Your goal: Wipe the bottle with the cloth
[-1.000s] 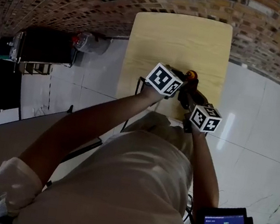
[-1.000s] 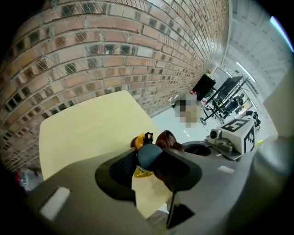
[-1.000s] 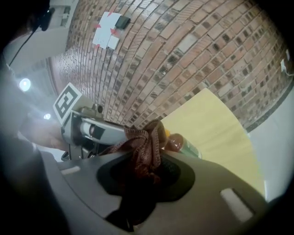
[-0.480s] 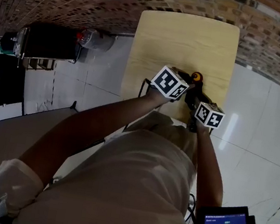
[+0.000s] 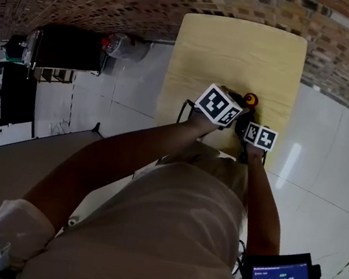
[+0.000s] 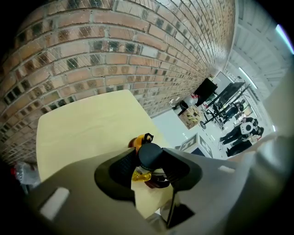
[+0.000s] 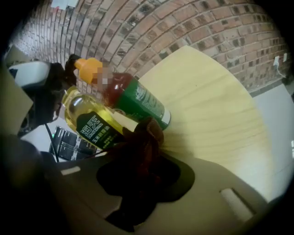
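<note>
Right gripper view shows the wiping step under way. The right hand-held gripper (image 7: 138,179) is clamped on the bunched dark-red cloth (image 7: 143,144), and the cloth's tip presses against the lower body of the oil bottle (image 7: 87,117), at about 5 o'clock from its black label. The left hand-held gripper (image 6: 148,160) has its jaws closed on that bottle's black cap and holds it tilted near the desk's (image 7: 216,114) near edge. A sauce bottle (image 7: 133,98) with an orange cap sits just behind, toward 1 o'clock.

The next move, as I judge it, is to drag the cloth along and around the bottle's body. The left grip must stay firm so the bottle does not twist, and the cloth should stay clear of the sauce bottle.

Compared with the head view a second ago, the right hand-held gripper has drawn in toward 11 o'clock, closer to the bottles. The left one keeps its place beside the orange cap.
</note>
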### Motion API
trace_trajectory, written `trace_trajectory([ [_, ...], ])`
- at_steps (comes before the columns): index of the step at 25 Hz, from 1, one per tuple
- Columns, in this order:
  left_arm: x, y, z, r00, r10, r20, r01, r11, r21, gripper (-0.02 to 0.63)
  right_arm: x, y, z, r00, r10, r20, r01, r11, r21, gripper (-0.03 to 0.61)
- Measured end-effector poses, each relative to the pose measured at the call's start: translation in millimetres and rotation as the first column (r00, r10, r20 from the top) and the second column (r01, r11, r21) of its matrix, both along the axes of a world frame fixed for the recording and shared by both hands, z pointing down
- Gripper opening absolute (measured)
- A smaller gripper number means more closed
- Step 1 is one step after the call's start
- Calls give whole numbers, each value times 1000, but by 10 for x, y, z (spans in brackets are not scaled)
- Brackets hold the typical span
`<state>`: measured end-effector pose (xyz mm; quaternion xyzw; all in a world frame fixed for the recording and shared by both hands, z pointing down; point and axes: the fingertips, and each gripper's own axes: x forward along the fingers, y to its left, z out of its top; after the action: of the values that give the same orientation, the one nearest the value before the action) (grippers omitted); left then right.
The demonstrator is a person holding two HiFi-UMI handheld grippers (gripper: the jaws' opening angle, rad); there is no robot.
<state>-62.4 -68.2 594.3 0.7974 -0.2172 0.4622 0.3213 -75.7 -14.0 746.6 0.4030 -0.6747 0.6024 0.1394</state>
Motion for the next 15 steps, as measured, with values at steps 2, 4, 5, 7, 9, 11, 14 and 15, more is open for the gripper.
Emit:
trace_trajectory([
  [2, -36, -51, 2, 999, -52, -8, 52, 999, -11, 192, -17, -25, 17, 1000, 9, 22, -8, 999, -37, 95],
  [4, -90, -118, 14, 993, -117, -19, 116, 993, -29, 192, -11, -46, -8, 999, 12, 36, -11, 999, -46, 97],
  [5, -116, -144, 22, 988, -151, -24, 150, 988, -44, 193, 15, -45, -34, 999, 17, 38, -16, 999, -41, 97],
  [7, -158, -171, 35, 974, -223, -32, 220, 972, -84, 192, 132, -16, -110, 999, 43, 32, -42, 999, -20, 97],
  [9, -195, -176, 41, 954, -297, -39, 290, 949, -126, 192, 290, 17, -236, 998, 65, -2, -65, 997, 35, 97],
  [11, -219, -148, 42, 936, -350, -44, 340, 928, -151, 190, 402, 55, -463, 997, 47, -54, -38, 987, 155, 97],
  [14, -218, -94, 36, 922, -383, -50, 373, 916, -145, 192, 295, 181, -955, 992, -82, -92, 112, 916, 385, 97],
  [15, -217, -85, 32, 921, -386, -52, 376, 916, -137, 192, 181, 239, -1116, 987, -140, -81, 162, 883, 441, 97],
])
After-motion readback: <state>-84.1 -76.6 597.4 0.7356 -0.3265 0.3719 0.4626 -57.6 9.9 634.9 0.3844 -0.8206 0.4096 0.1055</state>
